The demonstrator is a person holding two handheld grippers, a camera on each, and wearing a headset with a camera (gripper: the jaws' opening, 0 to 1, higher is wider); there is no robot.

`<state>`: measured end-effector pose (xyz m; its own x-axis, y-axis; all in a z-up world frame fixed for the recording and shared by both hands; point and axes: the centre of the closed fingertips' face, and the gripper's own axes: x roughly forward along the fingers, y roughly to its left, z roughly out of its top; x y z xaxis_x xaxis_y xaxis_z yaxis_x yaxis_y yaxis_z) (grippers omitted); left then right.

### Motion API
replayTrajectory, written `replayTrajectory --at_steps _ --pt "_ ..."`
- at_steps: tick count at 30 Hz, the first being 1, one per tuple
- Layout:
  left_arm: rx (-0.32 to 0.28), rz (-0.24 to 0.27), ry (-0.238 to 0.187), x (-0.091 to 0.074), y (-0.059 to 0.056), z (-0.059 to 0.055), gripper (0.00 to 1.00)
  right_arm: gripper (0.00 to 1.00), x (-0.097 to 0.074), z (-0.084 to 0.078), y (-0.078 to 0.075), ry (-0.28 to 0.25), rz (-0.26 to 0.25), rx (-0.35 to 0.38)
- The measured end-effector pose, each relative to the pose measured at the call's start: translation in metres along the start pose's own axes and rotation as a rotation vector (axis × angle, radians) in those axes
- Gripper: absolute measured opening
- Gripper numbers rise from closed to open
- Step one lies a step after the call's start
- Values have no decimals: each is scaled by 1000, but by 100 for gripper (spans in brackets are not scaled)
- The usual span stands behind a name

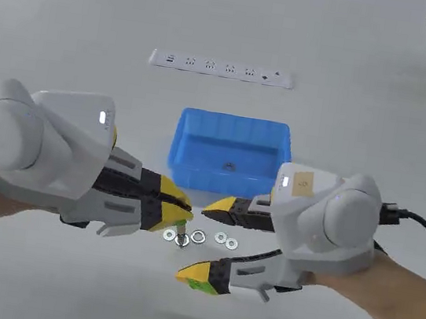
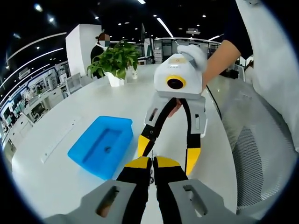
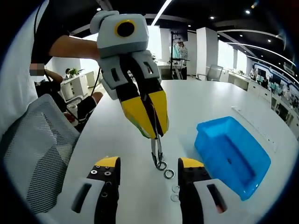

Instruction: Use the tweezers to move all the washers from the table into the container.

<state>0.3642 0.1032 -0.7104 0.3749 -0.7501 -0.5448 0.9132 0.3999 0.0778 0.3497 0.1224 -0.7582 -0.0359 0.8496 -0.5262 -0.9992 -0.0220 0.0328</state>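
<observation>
Several small metal washers (image 1: 220, 238) lie in a row on the white table, in front of the blue container (image 1: 191, 144). One washer (image 1: 229, 165) lies inside the container. My left gripper (image 1: 187, 210) is shut on thin tweezers (image 1: 182, 231). In the right gripper view the tweezers (image 3: 156, 150) point down, and their tips touch the end washer (image 3: 162, 165) of the row. My right gripper (image 1: 195, 238) stands open opposite, one jaw on each side of the row. In its own view the right gripper (image 3: 148, 162) holds nothing.
A white power strip (image 1: 220, 68) lies beyond the container. A potted plant (image 2: 114, 60) stands at the table's far corner. The blue container (image 3: 231, 154) is right of the washers in the right gripper view. An office chair (image 3: 37, 154) stands off the table's edge.
</observation>
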Motion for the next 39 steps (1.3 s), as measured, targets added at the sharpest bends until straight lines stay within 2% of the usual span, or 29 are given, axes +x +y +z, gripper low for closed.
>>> replayTrajectory --at_steps 4,7,11,17,24,28,29,32,34,36,39 --pt "-3 -10 -5 0 -1 -1 6 40 9 -2 0 23 28 -20" --pt "-5 -16 -7 0 -1 -1 6 40 14 -2 -2 37 36 -34" --pt "-14 -23 -13 0 0 -1 6 35 18 5 -5 28 44 -42" --pt "-15 -23 -16 0 1 -1 6 27 21 6 -7 37 55 -49" --pt "-10 -27 -15 1 1 -1 6 17 22 0 -5 66 74 -93" --pt "-6 -33 -15 1 -1 -1 6 11 22 0 -9 64 63 -98" --pt "-2 -31 -13 1 0 -1 6 11 22 0 -8 62 76 -93" --pt "9 -21 -3 0 2 -1 6 11 23 0 -9 66 71 -121" --pt "-4 -19 -3 0 2 -2 6 10 23 0 -9 63 73 -119" --pt "-57 -18 0 -1 3 -2 6 10 23 0 -9 50 73 -115" --pt "-46 -13 -2 0 3 -1 6 10 23 1 -9 48 68 -126"
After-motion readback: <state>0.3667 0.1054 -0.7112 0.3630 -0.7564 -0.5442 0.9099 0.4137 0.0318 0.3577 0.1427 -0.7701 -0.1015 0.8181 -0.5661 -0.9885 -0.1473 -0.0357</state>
